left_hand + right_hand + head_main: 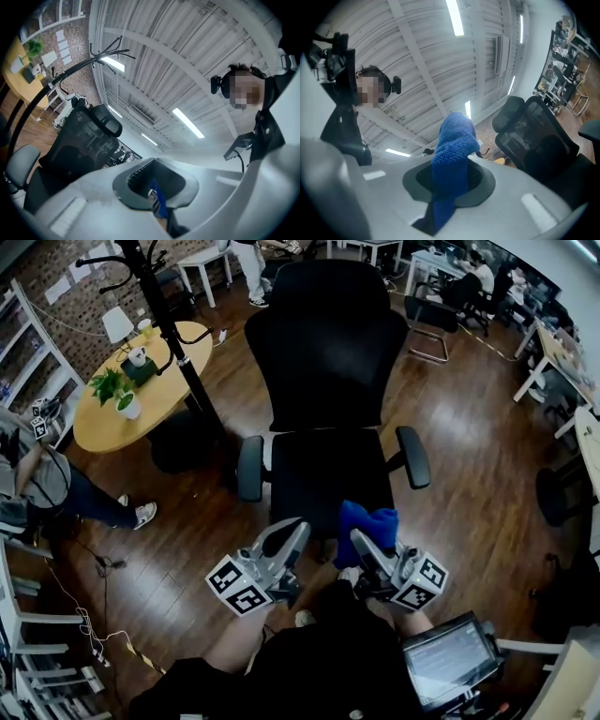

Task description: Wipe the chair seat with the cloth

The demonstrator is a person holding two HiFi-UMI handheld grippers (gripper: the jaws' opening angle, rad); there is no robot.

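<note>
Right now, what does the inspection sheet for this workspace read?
Surface: seat black, bare.
Job's things: cloth blue, bunched, at the seat's front edge.
Clutter: nothing seen.
Grippers: right gripper shut on the cloth; left gripper shut, empty.
Cables: thin cable on the floor, left.
Surroundings: round table with plants, coat stand, person at left, desks behind.

— Where is the left grey plastic two-jaw gripper (284, 538)?
— Low before the person's lap, tilted upward, jaws together.
— And the right grey plastic two-jaw gripper (362, 546)?
— Just beside it, jaws clamped on a blue terry cloth (452, 154).
</note>
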